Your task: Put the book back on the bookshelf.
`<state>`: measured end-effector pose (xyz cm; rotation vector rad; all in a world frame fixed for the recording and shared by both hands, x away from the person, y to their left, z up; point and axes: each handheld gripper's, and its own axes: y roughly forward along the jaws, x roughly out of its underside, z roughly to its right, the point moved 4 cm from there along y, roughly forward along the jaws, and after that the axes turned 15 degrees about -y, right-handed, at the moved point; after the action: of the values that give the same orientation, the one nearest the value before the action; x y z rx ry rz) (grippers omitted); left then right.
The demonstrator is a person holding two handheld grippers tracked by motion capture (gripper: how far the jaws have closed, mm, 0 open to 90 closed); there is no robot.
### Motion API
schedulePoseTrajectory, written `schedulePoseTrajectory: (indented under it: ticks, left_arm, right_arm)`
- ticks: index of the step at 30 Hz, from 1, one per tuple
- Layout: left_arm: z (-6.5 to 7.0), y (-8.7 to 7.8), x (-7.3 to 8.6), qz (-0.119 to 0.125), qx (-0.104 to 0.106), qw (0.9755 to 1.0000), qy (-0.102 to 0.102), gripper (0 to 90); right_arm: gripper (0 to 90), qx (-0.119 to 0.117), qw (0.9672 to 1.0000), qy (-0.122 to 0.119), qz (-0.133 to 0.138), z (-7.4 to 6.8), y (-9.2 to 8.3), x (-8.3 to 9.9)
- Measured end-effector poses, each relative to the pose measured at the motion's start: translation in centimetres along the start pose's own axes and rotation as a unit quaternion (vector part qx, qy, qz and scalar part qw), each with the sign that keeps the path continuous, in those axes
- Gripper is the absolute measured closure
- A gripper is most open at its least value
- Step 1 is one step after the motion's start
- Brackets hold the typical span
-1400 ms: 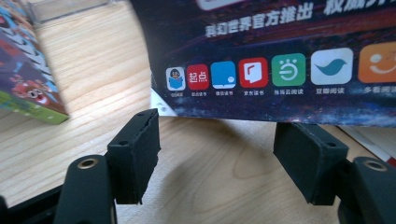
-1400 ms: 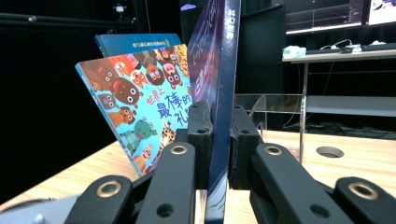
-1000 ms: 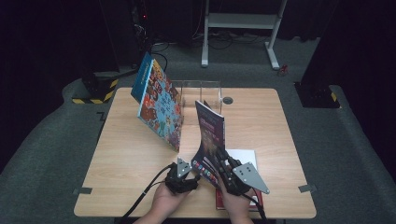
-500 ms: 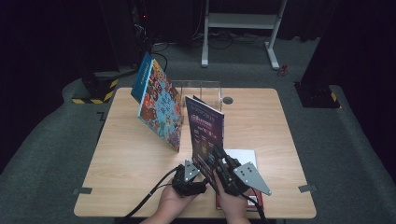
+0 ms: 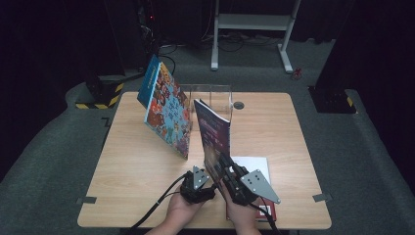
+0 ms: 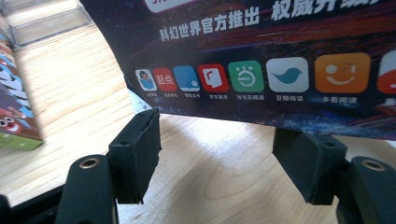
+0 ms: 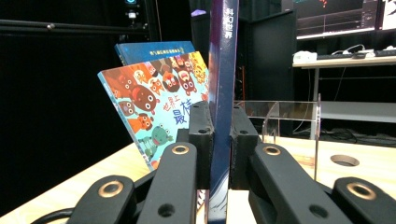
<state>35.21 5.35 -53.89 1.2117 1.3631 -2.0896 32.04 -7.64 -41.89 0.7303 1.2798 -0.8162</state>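
Magazine point(image 5: 215, 142), dark purple cover, held upright above the near middle of the wooden table point(image 5: 293, 137); right gripper point(image 7: 219, 140) clamped on its lower spine. Left gripper point(image 6: 215, 144) beside it, jaws apart and just closing a little, cover's lower edge above the gap, pads not pressing. Colourful picture books point(image 5: 169, 115) lean against a clear stand point(image 5: 215, 98) behind.

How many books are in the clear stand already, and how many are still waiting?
Two picture books already lean at the clear stand. The right gripper is shut on the dark book, holding it upright, while the left gripper waits open under its cover. That book still has to go to the stand, and at least one more book lies flat on the table.
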Motion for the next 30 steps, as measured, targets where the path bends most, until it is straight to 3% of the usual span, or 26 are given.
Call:
schedulePoseTrajectory:
  ticks: [8, 17, 21, 30]
  left_arm:
    - [-0.6, 0.1, -0.1, -0.003, -0.008, 0.9999, -0.009, 34.2]
    - [-0.1, 1.1, 0.1, -0.03, -0.026, 0.9991, 0.017, 34.2]
    - [0.1, 1.3, 0.0, -0.036, -0.032, 0.9985, 0.027, 34.4]
    - [0.3, 1.9, -0.2, -0.052, -0.037, 0.9972, 0.038, 34.7]
  right_arm:
    - [83.8, 0.005, 0.9998, -0.014, -0.013, 0.0, 0.0, 0.3]
    - [83.6, 0.002, 0.9998, -0.009, -0.019, -0.2, -0.3, 1.0]
    - [83.5, 0.006, 0.9995, -0.018, -0.025, -0.1, -0.6, 1.2]
    - [83.4, 0.008, 0.9985, -0.02, -0.05, 1.2, -2.3, 2.0]
